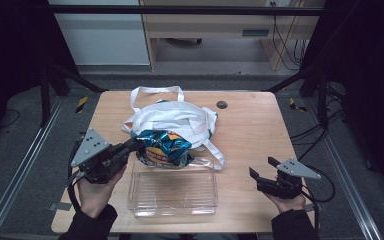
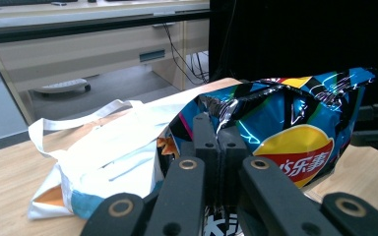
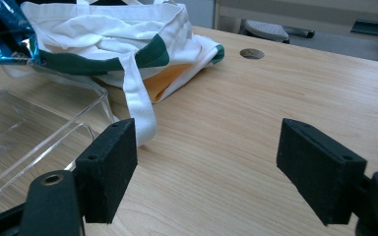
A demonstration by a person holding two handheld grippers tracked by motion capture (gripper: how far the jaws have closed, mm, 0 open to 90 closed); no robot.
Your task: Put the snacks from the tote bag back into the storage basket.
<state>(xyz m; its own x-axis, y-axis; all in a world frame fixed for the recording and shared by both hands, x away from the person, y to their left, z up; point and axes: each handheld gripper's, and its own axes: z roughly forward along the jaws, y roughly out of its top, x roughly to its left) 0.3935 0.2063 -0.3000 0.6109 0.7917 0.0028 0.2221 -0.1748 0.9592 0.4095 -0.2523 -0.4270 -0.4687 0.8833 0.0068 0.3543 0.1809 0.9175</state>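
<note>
A blue chip bag point(image 1: 165, 149) hangs over the far edge of a clear plastic box point(image 1: 172, 189). My left gripper point(image 1: 134, 146) is shut on the bag's left edge. In the left gripper view the two jaws point(image 2: 218, 133) pinch the crinkled foil of the chip bag point(image 2: 285, 123), which stands tilted above the table. My right gripper point(image 1: 262, 170) rests open at the table's right front, apart from everything. In the right gripper view nothing but bare wood lies between the wide-apart pads of that gripper point(image 3: 206, 162).
A white tote bag point(image 1: 172, 117) with green trim lies behind the chip bag, one strap trailing toward the box. The tote point(image 3: 103, 29) and the box's corner point(image 3: 24, 132) sit left of my right gripper. A round hole point(image 1: 222, 104) marks the table's far side.
</note>
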